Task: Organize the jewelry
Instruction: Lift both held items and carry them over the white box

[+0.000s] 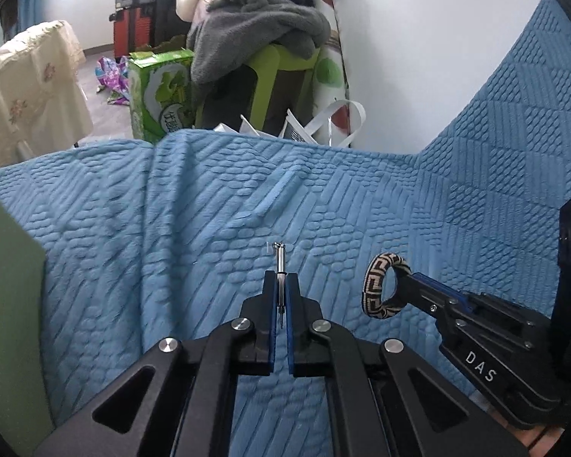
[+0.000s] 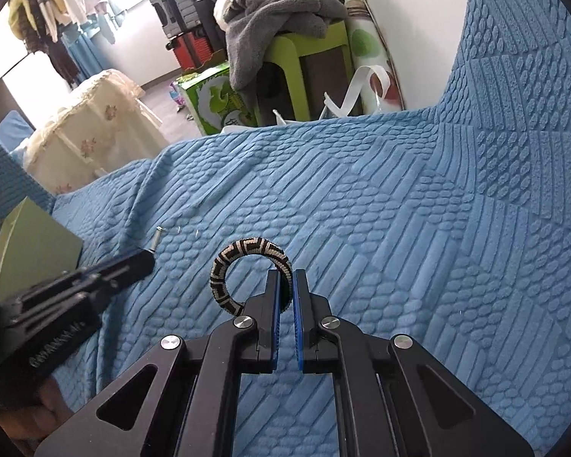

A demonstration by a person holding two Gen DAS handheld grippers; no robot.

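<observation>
Two grippers clamped: left gripper (image 1: 281, 285) on silver pin (image 1: 280, 266), right gripper (image 2: 285, 285) on woven ring (image 2: 243, 262), over blue quilt (image 1: 209, 209)

Thin silver pin (image 1: 280, 266), upright, lower half clamped between the left jaws, tip above the blue bedspread. Black-and-beige woven ring (image 2: 243, 262), one side clamped in the right jaws, clear of the bedspread.

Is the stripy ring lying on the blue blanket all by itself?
No, the right gripper holds the stripy ring pinched between its jaws, above the blue blanket.

blue quilt (image 1: 323, 198), green stool (image 1: 274, 72), grey fleece (image 1: 259, 26)
</observation>
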